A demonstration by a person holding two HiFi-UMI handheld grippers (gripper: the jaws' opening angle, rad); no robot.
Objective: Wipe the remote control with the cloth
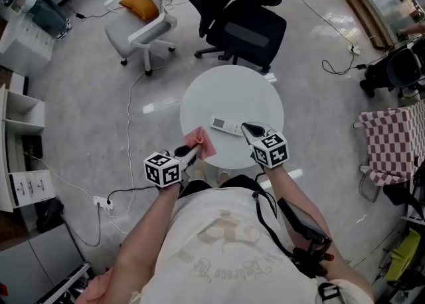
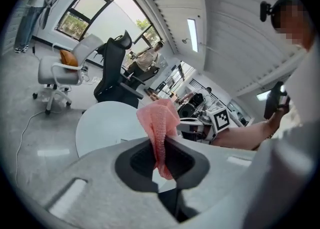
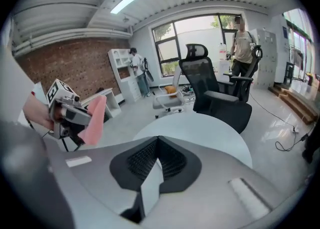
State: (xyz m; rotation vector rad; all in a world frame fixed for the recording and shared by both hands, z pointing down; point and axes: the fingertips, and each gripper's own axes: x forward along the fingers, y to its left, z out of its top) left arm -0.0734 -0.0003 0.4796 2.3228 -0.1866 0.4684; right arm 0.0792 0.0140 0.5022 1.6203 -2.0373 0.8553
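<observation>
Left gripper (image 1: pixel 189 152) clamped on pink cloth (image 1: pixel 200 141) over round table's (image 1: pixel 232 90) near edge, right gripper (image 1: pixel 247 127) closed and empty, beside white remote control (image 1: pixel 223 124) lying on the table, contact unclear, remote hidden in both gripper views.

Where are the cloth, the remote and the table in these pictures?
cloth (image 2: pixel 159 123): left gripper view, on its upper pink fold.
remote (image 1: pixel 226 125): head view, on the middle of its body.
table (image 1: pixel 232 93): head view, on its bare top.

White remote control (image 1: pixel 226 125) lies on round table (image 1: pixel 232 90); pink cloth (image 1: pixel 199 142) hangs pinched nearby.
</observation>
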